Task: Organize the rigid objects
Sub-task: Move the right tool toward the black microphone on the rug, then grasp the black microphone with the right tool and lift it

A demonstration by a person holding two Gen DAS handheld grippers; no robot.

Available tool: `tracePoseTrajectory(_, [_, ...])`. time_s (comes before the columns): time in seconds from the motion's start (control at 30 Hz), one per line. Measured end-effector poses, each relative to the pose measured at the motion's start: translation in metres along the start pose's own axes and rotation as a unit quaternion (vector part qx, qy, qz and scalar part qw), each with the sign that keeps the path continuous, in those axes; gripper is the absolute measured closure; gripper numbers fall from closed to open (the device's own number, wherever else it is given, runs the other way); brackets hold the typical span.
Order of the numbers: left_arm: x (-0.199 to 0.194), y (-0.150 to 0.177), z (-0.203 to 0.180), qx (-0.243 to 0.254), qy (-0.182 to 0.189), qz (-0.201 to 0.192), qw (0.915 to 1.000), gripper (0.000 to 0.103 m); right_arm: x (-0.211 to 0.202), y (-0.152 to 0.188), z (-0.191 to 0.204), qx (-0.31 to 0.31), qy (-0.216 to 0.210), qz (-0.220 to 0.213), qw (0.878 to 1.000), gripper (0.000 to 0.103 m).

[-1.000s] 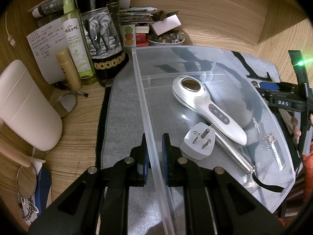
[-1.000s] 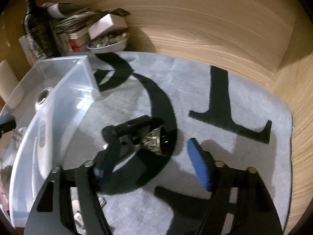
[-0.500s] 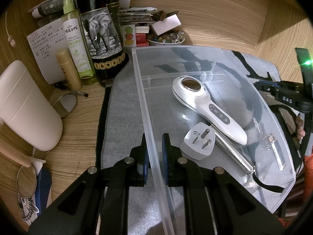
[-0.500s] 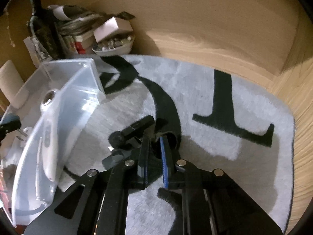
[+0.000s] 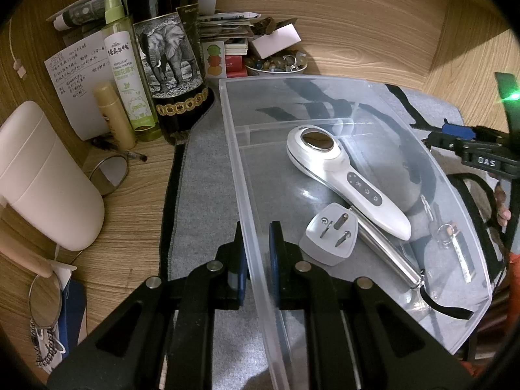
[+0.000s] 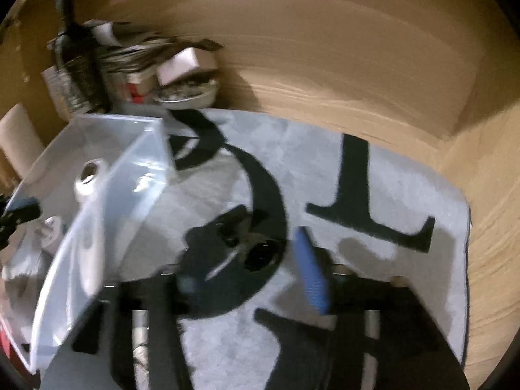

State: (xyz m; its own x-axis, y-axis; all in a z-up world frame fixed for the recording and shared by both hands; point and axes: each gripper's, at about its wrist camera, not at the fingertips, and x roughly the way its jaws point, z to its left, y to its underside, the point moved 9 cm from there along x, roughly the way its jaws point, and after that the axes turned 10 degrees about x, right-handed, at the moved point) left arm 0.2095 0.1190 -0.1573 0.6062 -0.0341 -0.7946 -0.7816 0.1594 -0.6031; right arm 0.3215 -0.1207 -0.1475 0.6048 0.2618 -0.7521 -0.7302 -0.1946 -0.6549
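Observation:
My left gripper [image 5: 256,253] is shut on the near wall of a clear plastic bin [image 5: 234,149], one pad on each side of it. Inside the bin lie a white handheld device [image 5: 344,178], a grey plug adapter [image 5: 330,237], a metal rod [image 5: 386,256] and a small keyring piece [image 5: 455,240]. In the blurred right wrist view, my right gripper [image 6: 250,276] hangs over the grey mat [image 6: 406,195] with its jaws opening. A black object with a shiny part [image 6: 240,243] lies on the mat between and just beyond the fingertips, and the pads are clear of it.
Left of the bin stand a dark elephant-label bottle [image 5: 169,65], a green spray bottle [image 5: 130,74], a tan tube [image 5: 113,113] and a white container [image 5: 42,175]. A bowl of small items [image 5: 276,65] and stacked papers sit at the back. Wooden walls [image 6: 357,48] close in behind.
The right gripper's jaws closed by the black object half a second ago and now stand apart again. The left gripper and the bin have not moved.

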Motion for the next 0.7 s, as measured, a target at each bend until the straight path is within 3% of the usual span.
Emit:
tracePoseTrajectory(0.2, [0.0,0.0,0.0,0.0,0.0,0.0,1.0,0.092,0.035,0.013,-0.009,0.025,-0.009,0.048,0.998,0.048])
tracePoseTrajectory(0.27, [0.0,0.0,0.0,0.0,0.0,0.0,1.0,0.092,0.04,0.016,-0.006,0.019,-0.016,0.053,0.998,0.063])
tracePoseTrajectory(0.33, [0.0,0.0,0.0,0.0,0.0,0.0,1.0,0.092,0.037,0.014,-0.003,0.009,-0.014,0.042,0.999,0.074])
tracePoseTrajectory(0.7, [0.0,0.0,-0.001,0.0,-0.001,0.0,1.0,0.092,-0.014,-0.002,0.021,-0.033,-0.016,-0.025,0.999,0.074])
